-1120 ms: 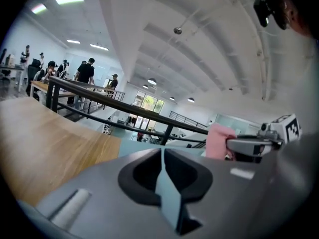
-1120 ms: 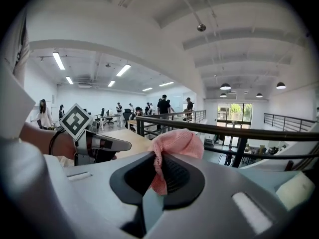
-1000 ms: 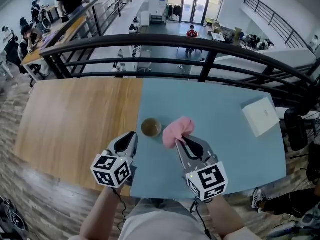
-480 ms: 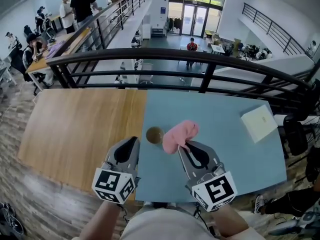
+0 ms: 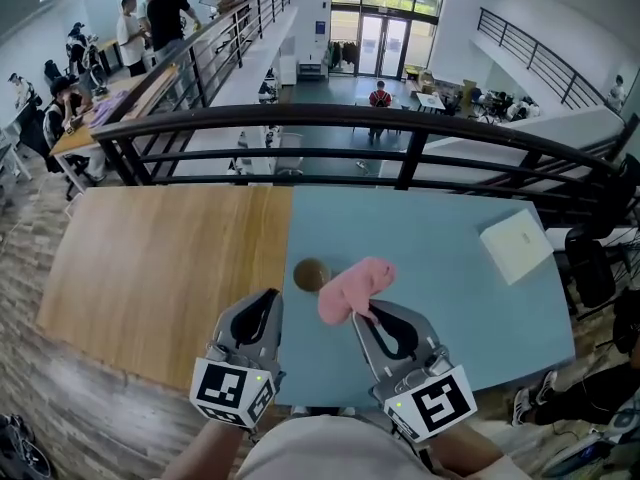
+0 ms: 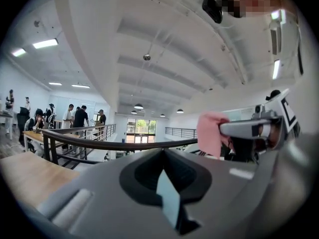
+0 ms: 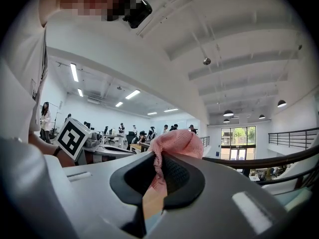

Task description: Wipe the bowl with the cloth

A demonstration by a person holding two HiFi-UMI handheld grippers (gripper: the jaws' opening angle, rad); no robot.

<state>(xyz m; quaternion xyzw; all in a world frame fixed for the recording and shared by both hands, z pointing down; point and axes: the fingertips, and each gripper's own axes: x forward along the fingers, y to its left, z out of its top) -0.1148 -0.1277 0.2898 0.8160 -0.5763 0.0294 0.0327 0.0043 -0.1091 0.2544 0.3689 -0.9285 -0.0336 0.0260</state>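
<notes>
Above tabletop (image 5: 450, 258), near round bowl (image 5: 311, 274): right tool (image 5: 359, 314) pinching pink knit cloth (image 5: 352, 286); left tool (image 5: 271, 297) pressed together.

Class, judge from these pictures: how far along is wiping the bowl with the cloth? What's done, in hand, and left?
Done: the right gripper is shut on the pink cloth. In hand: the cloth is held just right of the bowl; no contact shows. Left: the bowl sits on the blue table, the left gripper is shut and empty, and the wiping is not yet begun.
</notes>
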